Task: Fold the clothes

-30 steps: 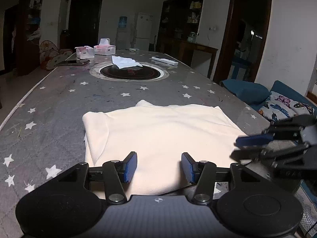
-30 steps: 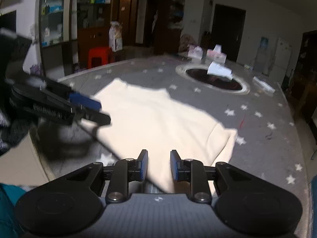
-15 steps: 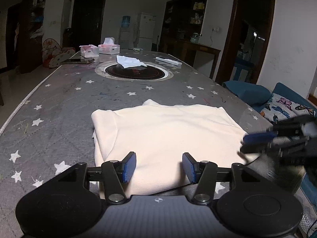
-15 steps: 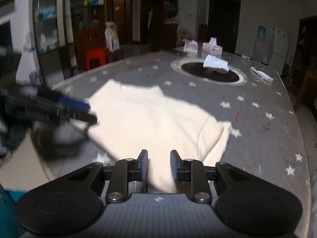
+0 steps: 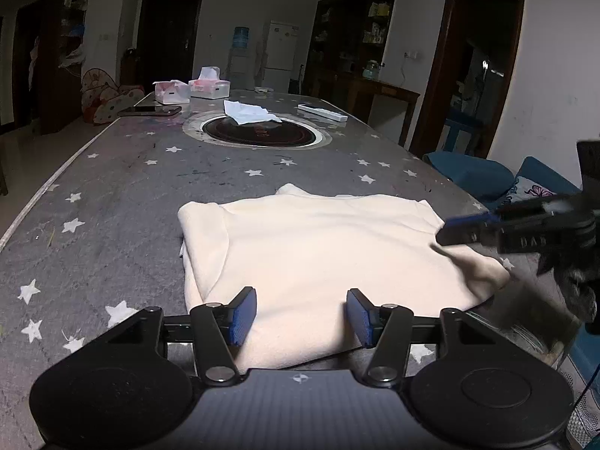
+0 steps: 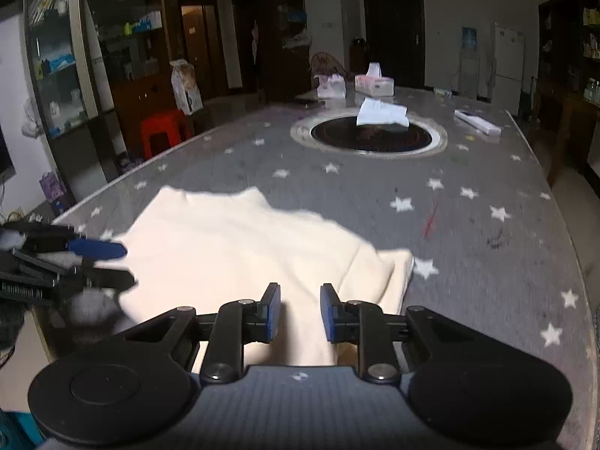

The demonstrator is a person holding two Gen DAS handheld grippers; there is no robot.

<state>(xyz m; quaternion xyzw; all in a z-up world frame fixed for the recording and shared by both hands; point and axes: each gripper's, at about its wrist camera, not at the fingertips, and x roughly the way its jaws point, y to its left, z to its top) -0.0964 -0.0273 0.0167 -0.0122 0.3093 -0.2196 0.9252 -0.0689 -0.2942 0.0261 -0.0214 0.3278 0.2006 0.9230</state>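
Observation:
A cream folded garment [image 5: 330,255] lies flat on the grey star-patterned table [image 5: 131,195], near its front edge. It also shows in the right wrist view [image 6: 240,247]. My left gripper [image 5: 302,317] is open and empty, held just above the garment's near edge. My right gripper [image 6: 298,313] has its jaws a small gap apart with nothing between them, above the garment's near right part. Each gripper shows from the side in the other's view: the right one [image 5: 525,225] over the garment's right corner, the left one [image 6: 56,262] at its left corner.
A round black hotplate [image 5: 257,135] with a white tissue [image 5: 249,111] on it sits mid-table. Two tissue boxes [image 5: 208,88], a phone [image 5: 150,111] and a white remote [image 5: 322,112] lie at the far end. A blue sofa [image 5: 487,176] stands right of the table.
Both grippers have drawn back and risen a little from the garment. The right gripper has swung towards the garment's right corner. The garment lies as before.

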